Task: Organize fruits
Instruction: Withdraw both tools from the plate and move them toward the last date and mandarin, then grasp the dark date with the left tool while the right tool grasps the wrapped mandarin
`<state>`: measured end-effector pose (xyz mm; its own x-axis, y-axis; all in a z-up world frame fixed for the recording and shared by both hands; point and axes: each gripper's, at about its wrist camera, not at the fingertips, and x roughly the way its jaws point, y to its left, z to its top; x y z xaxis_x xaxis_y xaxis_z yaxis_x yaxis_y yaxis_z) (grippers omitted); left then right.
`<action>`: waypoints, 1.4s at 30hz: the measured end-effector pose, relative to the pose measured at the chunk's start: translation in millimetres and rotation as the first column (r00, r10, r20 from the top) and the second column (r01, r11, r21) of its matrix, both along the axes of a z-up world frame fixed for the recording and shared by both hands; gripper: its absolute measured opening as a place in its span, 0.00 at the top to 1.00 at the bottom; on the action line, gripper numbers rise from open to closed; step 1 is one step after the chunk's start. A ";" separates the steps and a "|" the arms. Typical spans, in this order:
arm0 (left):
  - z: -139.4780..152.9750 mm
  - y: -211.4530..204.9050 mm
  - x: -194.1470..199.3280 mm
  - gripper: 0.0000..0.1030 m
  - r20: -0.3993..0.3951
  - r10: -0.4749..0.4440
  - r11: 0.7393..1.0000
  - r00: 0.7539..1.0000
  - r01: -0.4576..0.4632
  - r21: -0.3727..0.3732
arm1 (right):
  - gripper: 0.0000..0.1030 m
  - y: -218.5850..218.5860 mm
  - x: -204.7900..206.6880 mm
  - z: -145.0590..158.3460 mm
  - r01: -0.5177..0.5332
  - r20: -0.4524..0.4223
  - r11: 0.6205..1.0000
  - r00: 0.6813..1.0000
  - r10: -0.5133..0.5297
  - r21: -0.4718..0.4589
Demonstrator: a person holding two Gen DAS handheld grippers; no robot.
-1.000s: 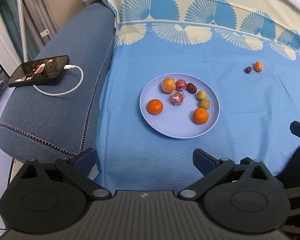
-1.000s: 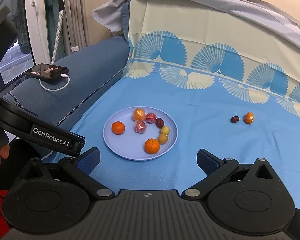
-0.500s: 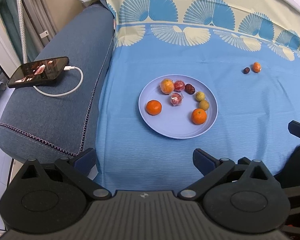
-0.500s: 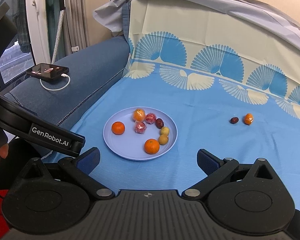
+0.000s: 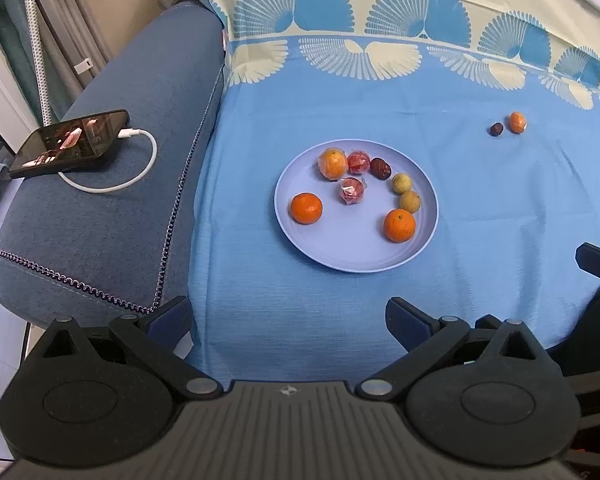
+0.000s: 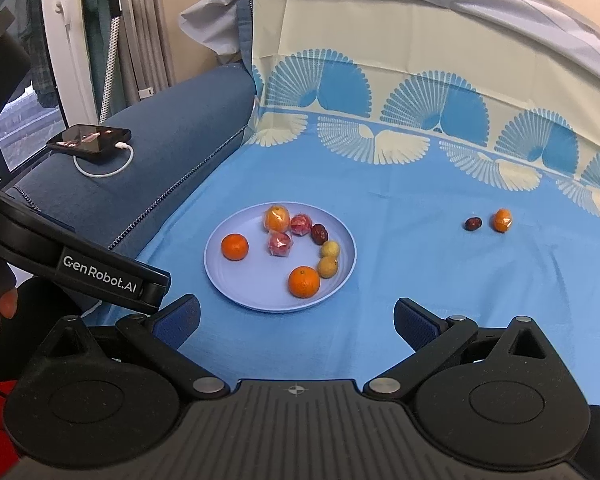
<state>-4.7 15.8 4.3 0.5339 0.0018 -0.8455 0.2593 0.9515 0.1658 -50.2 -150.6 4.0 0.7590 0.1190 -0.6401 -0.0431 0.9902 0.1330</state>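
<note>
Grippers, both with jaws spread wide and holding nothing, fill the lower edge of each wrist view. The left gripper hangs above bare blue cloth at lower centre of its frame; the right gripper does the same in its own frame, with the body of the left tool crossing the left edge and a fingertip of the person's hand just showing beside it.

Beyond the fingers, at frame centre, lies a pale lilac plate resting on the cloth. It carries eight pieces: two bare mandarins, one at its left and one at its lower right; a film-wrapped orange fruit at the top; two red fruits in clear wrap; one dark red date; and two small yellow-green fruits touching each other near the right rim.

Well apart from the plate, at upper right of both frames, two pieces lie loose on the cloth: a dark date and, just beside it, a small wrapped orange fruit.

Judged from this layout, the gathering is mostly done; those two strays appear to be what is left, and they lie nearer the right tool's side. Neither gripper is close to them yet.

At upper left, a phone with a white cable sits on the blue sofa arm, outside the work.
</note>
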 end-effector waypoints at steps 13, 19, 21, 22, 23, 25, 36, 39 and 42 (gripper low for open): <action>-12.2 -28.2 20.6 0.00 -0.035 -0.029 0.998 0.999 0.031 0.054 | 0.01 -28.9 12.6 -23.6 0.078 -0.060 0.996 0.995 -0.075 0.050; -21.0 -62.5 45.5 0.00 -0.075 -0.071 0.995 0.995 0.076 0.065 | 0.01 -75.3 21.2 -44.8 0.233 -0.073 0.972 0.970 -0.232 0.009; -24.1 -80.8 58.7 0.00 -0.094 -0.086 0.995 0.992 0.090 0.042 | 0.01 -95.3 25.4 -52.8 0.273 -0.063 0.962 0.960 -0.274 -0.024; -25.7 -90.5 64.8 0.00 -0.095 -0.095 0.994 0.991 0.099 0.036 | 0.01 -105.9 28.0 -57.2 0.293 -0.060 0.955 0.954 -0.295 -0.035; -27.8 -103.0 73.2 0.00 -0.095 -0.112 0.993 0.989 0.116 0.029 | 0.01 -118.1 31.6 -61.7 0.310 -0.057 0.950 0.948 -0.312 -0.043; -32.3 -130.9 92.3 0.00 -0.096 -0.158 0.987 0.983 0.160 0.014 | 0.01 -143.4 43.7 -71.8 0.338 -0.042 0.939 0.939 -0.341 -0.058; -97.5 -311.8 229.6 0.00 -0.099 -0.412 0.911 0.906 0.409 -0.052 | 0.01 -278.2 172.7 -163.8 0.375 -0.018 0.904 0.922 -0.386 -0.205; -126.5 -344.7 251.8 0.00 -0.148 -0.465 0.884 0.873 0.466 -0.027 | 0.01 -291.8 194.4 -182.2 0.341 -0.026 0.924 0.936 -0.350 -0.176; -146.3 -364.9 266.2 0.00 -0.167 -0.513 0.855 0.842 0.519 -0.006 | 0.01 -298.9 213.2 -194.6 0.301 -0.002 0.940 0.952 -0.305 -0.158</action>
<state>261.5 -349.1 -142.0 0.3272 -0.2027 -0.9230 0.7365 0.6666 0.1146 163.0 -449.6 -190.6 0.7262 -0.2156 -0.6528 0.2636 0.9643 -0.0252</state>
